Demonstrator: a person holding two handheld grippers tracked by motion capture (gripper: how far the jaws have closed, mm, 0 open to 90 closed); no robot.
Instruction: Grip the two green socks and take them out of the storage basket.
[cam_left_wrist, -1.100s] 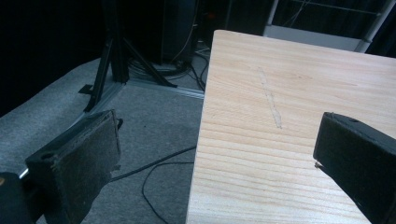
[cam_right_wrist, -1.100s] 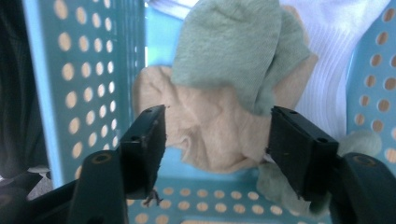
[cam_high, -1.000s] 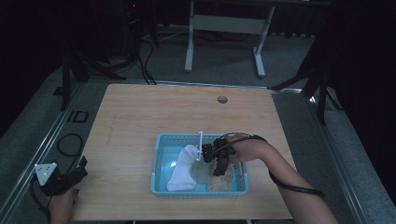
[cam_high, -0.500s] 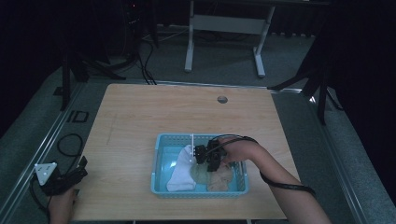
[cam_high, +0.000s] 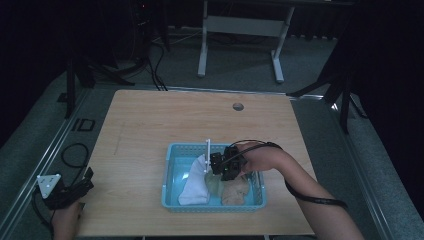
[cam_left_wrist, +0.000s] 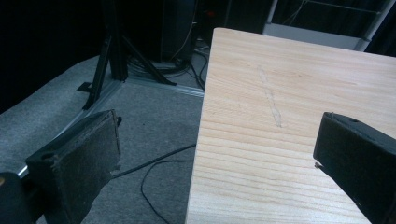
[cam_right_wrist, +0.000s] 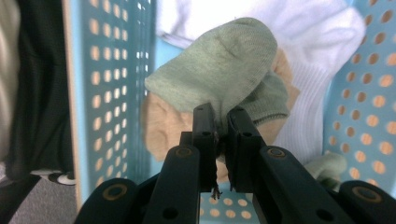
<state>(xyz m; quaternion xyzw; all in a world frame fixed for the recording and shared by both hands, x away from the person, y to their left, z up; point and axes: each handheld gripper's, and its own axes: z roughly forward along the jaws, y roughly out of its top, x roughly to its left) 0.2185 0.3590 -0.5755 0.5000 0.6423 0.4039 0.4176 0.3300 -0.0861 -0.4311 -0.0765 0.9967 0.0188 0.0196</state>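
Pale green sock, white sock, tan sock, light-blue basket.

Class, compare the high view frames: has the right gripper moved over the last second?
Yes. The right gripper, shut on a green sock, has shifted left over the blue basket, toward the white sock.

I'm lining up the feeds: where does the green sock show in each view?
High view: green sock lies low in the blue basket, between the white sock and the tan sock, under the right gripper.
Left gripper view: wooden table and floor, no sock.
Right gripper view: centre, bunched and pinched between the jaws.
Shared landmark: the blue basket.
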